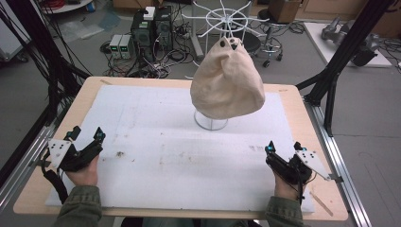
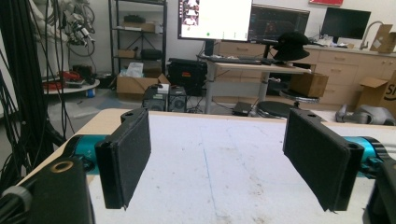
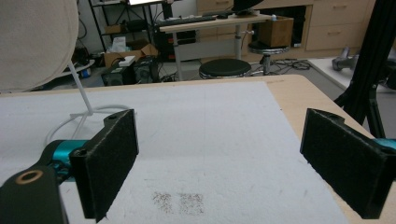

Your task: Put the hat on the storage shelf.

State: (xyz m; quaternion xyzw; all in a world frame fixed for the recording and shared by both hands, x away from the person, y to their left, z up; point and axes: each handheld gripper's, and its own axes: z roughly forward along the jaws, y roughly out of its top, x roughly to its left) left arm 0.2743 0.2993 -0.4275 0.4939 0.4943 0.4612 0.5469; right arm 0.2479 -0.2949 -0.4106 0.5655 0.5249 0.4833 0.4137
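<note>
- A wooden table spans the high view, and a white foam sheet with a few dark smudges covers most of its top.
- A cream cloth hat sits draped over a white wire stand at the far middle of the sheet, well apart from both grippers. In the right gripper view the hat's edge shows at the upper left, with the stand's thin leg and ring base below it.
- The left gripper rests low at the sheet's near left corner, held in the person's left hand. Its jaws stand spread wide with nothing between them, over bare sheet.
- The right gripper rests at the near right, in the person's right hand. Its jaws are likewise spread wide and empty.
</note>
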